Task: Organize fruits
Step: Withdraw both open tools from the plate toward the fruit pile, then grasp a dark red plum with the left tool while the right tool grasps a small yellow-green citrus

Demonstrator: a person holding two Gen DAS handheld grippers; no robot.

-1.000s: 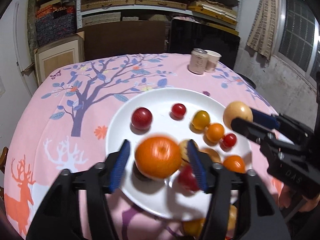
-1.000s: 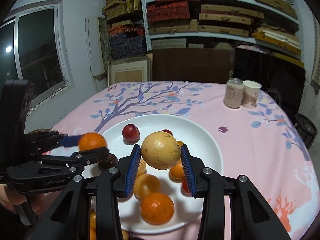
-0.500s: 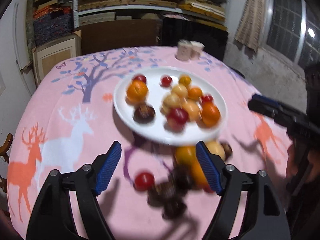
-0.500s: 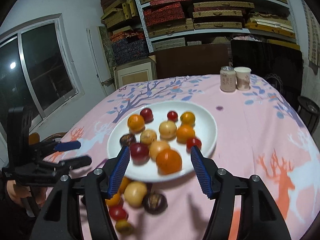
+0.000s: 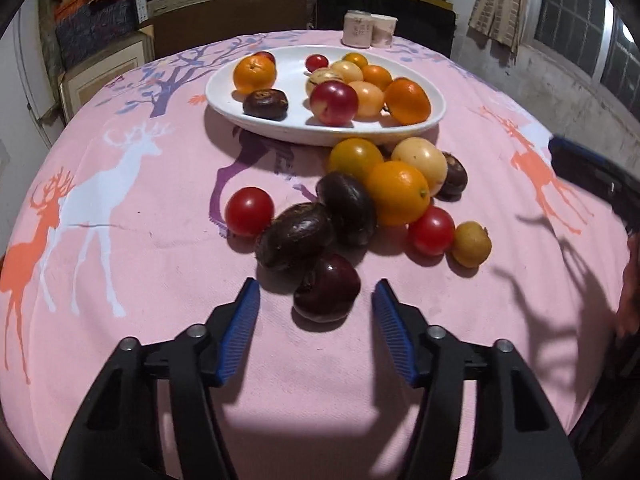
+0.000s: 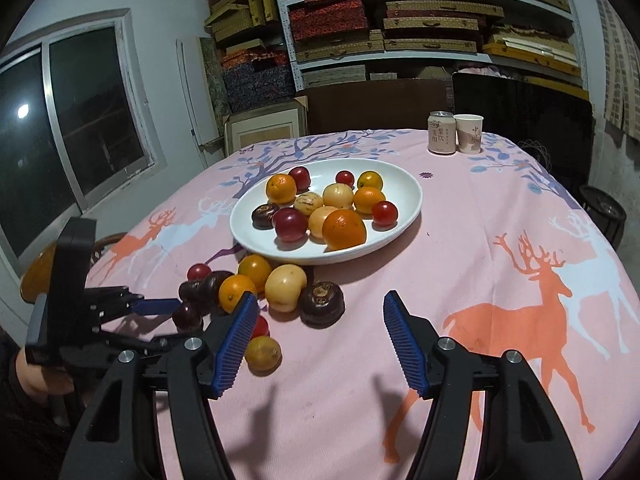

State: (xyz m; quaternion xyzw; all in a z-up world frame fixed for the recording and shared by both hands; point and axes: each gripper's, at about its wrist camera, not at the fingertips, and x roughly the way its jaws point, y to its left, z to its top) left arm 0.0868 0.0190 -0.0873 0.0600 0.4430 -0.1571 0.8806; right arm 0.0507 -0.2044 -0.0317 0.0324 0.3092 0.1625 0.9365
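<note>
Left gripper (image 5: 316, 312) gapes wide around the near, glossy dark-red round plum (image 5: 327, 294) on the pink cloth, smooth and soft-skinned, so squeeze its middle gently, right gripper (image 6: 320, 330) wide, empty

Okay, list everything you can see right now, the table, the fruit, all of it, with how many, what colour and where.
plate: one, white, middle of the table
plated fruit: about twelve, orange, red, yellow and dark brown, on the plate
loose fruit: about ten, orange, red, yellow and dark purple, on the cloth beside the plate's near edge
can: one, beige, far side of the table
paper cup: one, pale, right beside the can
tablecloth: one, pink with deer and tree prints, covering the table
shelves: stacked boxes, back wall
left gripper: black with blue pads, open, around a dark plum
right gripper: same colours, open, empty
</note>
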